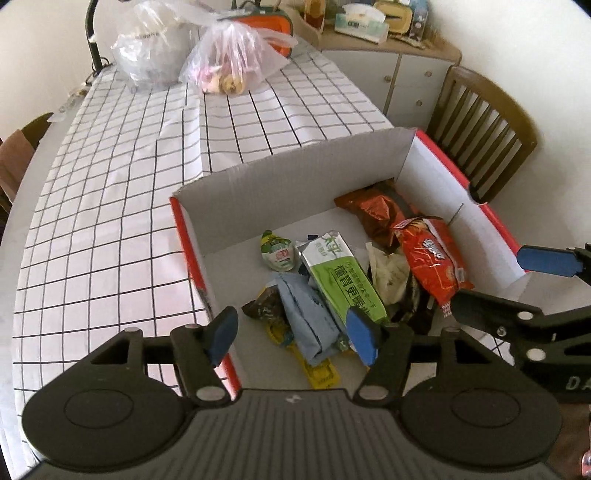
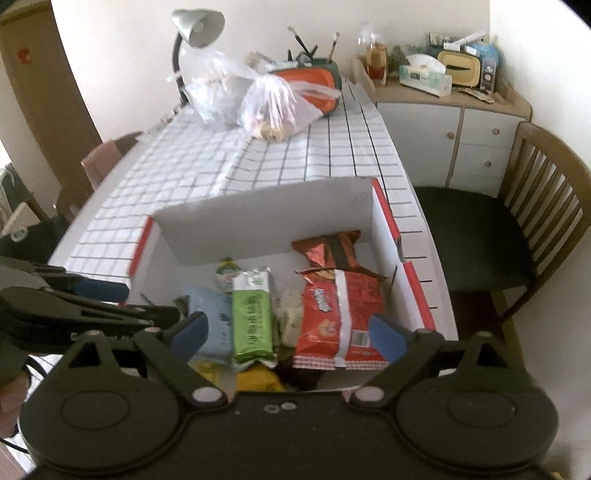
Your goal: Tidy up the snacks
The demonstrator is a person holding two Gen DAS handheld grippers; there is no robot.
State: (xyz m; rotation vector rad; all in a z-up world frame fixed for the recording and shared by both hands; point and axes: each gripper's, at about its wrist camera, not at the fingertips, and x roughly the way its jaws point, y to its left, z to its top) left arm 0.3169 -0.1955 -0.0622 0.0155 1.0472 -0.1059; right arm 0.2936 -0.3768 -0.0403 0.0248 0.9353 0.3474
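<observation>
Snacks lie piled inside an open cardboard box (image 1: 295, 177) with white inner walls and red outer edges, which sits on a table (image 1: 110, 221) covered by a white cloth with a black grid. Among them, a green packet (image 1: 341, 277) lies lengthwise near the middle, with a pale blue pouch (image 1: 306, 321) just beside it on its left. A red snack bag (image 1: 432, 258) lies to the right of the green packet, and a shiny brown-red wrapper (image 1: 373, 214) rests toward the far right corner. A small green-and-white pouch (image 1: 279, 251) lies by itself toward the far wall, and a yellow wrapper (image 1: 321, 373) pokes out under the pile at the near edge. The left gripper (image 1: 293, 334) hangs over the near side of the box with its blue-padded jaws apart and nothing pinched between them. The right gripper (image 2: 291, 334) hangs over the same pile, jaws spread wide, also holding nothing. At the far end of the table sit two clear plastic bags (image 1: 229, 62), knotted and full, beside an orange and green case (image 2: 314, 79) and a grey desk lamp (image 2: 195, 26). A wooden chair (image 2: 517, 229) with a dark seat stands at the right side of the table, in front of a white cabinet (image 2: 461, 136) cluttered with tissue boxes.
</observation>
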